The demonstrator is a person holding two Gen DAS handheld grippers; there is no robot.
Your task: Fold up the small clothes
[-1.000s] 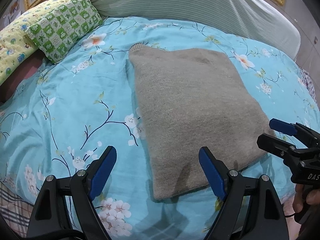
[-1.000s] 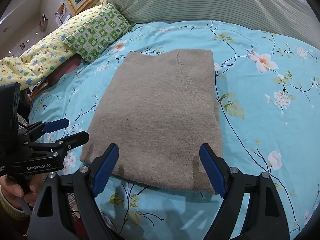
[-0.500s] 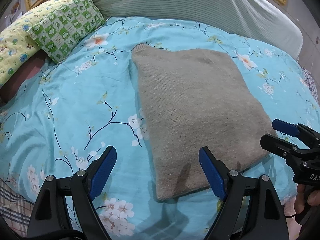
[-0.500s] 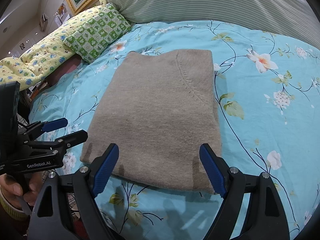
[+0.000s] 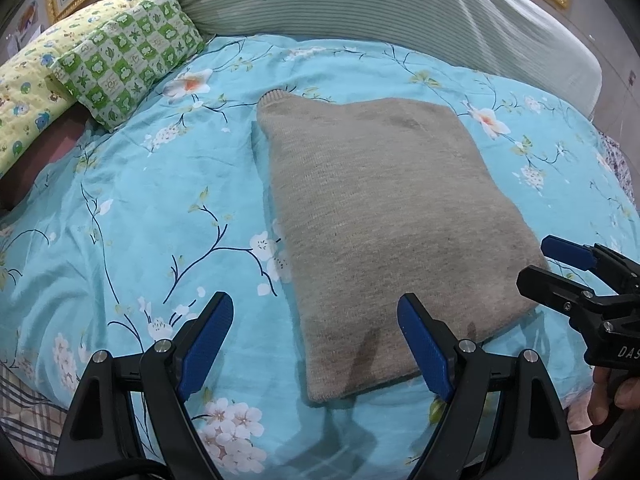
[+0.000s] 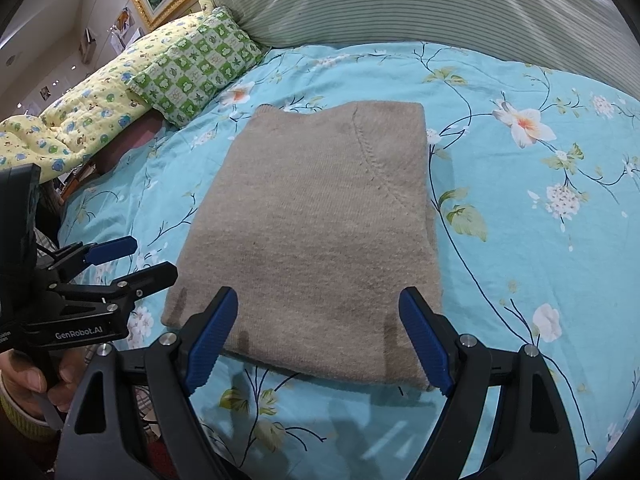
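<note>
A beige knitted sweater [image 5: 384, 216] [image 6: 320, 224] lies folded into a flat rectangle on the turquoise floral bedspread [image 5: 132, 208] [image 6: 532, 216]. My left gripper [image 5: 316, 332] hovers open above the sweater's near left corner, nothing between its blue pads. Over the near edge of the sweater my right gripper [image 6: 320, 332] also stands open and empty. Each gripper shows in the other's view: the right one [image 5: 560, 264] at the right edge, the left one [image 6: 128, 256] at the left edge, both held by a hand.
A green checked pillow [image 5: 128, 52] [image 6: 196, 68] and a yellow patterned quilt [image 5: 24, 80] [image 6: 80, 112] lie at the far left. A striped grey-green bolster [image 5: 400, 4] [image 6: 440, 0] runs along the back. Gold picture frames hang behind.
The left wrist view has shifted slightly, so the sweater sits a little further right and lower in it. Both grippers stay open and the sweater has not moved.
</note>
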